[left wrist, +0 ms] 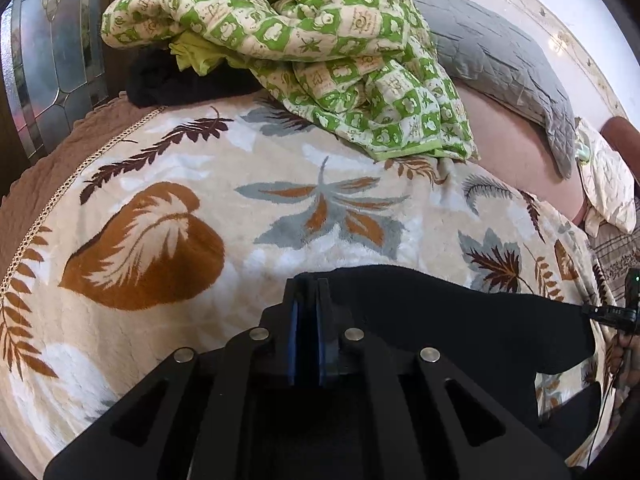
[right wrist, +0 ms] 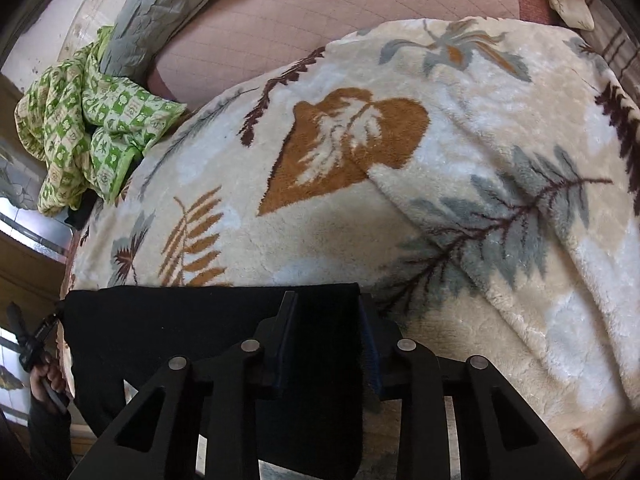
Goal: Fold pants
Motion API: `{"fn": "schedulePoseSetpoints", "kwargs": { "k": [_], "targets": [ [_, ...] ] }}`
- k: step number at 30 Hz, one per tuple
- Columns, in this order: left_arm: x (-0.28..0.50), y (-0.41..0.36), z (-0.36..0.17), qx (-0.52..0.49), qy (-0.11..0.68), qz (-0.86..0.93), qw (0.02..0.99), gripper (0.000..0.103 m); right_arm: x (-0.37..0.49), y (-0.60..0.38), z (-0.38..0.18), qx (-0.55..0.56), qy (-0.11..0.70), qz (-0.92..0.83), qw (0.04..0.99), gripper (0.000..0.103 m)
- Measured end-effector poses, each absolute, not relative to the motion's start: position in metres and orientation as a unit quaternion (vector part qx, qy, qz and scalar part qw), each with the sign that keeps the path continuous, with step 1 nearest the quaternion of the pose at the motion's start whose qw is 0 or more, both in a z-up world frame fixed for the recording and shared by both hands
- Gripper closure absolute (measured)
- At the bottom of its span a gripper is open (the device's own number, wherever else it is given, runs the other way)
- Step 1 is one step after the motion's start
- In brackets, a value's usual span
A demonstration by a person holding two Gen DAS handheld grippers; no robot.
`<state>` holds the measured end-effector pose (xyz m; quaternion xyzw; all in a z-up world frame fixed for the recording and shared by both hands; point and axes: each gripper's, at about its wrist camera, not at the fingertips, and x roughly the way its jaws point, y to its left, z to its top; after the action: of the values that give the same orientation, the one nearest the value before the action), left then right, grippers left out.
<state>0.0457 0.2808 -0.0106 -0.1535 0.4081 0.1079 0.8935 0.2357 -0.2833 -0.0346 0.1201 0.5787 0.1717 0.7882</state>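
Black pants (left wrist: 460,320) hang over the front edge of a bed spread with a cream leaf-print blanket (left wrist: 240,184). In the left wrist view my left gripper (left wrist: 308,285) is shut on the top edge of the pants, and the cloth stretches away to the right. In the right wrist view the same black pants (right wrist: 180,328) span leftward from my right gripper (right wrist: 326,307). Its jaws stand apart with the right end of the pants' top edge between them; the blue pads do not visibly press on the cloth.
A crumpled green checked quilt (left wrist: 320,52) and a grey quilted cover (left wrist: 500,60) lie at the far side of the bed. Another dark garment (left wrist: 168,80) sits under the quilt. A hand (right wrist: 48,380) grips the other tool at the left edge.
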Motion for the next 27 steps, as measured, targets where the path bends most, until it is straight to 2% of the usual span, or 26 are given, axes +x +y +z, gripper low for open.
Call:
{"fn": "schedulePoseSetpoints", "kwargs": {
  "k": [2, 3, 4, 6, 11, 27],
  "targets": [
    [0.047, 0.279, -0.011, -0.151, 0.413, 0.106, 0.892, 0.100, 0.235, -0.282, -0.034, 0.112, 0.579, 0.172, 0.789, 0.081],
    [0.048, 0.279, -0.011, -0.149, 0.416, 0.107, 0.891, 0.100, 0.235, -0.281, -0.034, 0.108, 0.580, 0.173, 0.789, 0.090],
    [0.048, 0.278, -0.011, -0.145, 0.417, 0.108, 0.891, 0.100, 0.235, -0.281, -0.033, 0.101, 0.578, 0.170, 0.792, 0.096],
    [0.049, 0.275, -0.009, -0.128, 0.417, 0.117, 0.892, 0.100, 0.233, -0.282, -0.028, 0.094, 0.568, 0.171, 0.800, 0.097],
    [0.050, 0.263, -0.006, -0.083, 0.417, 0.134, 0.895, 0.100, 0.231, -0.285, -0.009, 0.083, 0.539, 0.166, 0.822, 0.098],
    [0.024, 0.236, 0.019, -0.027, 0.389, 0.153, 0.908, 0.100, 0.176, -0.282, 0.034, 0.002, 0.500, 0.198, 0.843, 0.098]
  ]
}}
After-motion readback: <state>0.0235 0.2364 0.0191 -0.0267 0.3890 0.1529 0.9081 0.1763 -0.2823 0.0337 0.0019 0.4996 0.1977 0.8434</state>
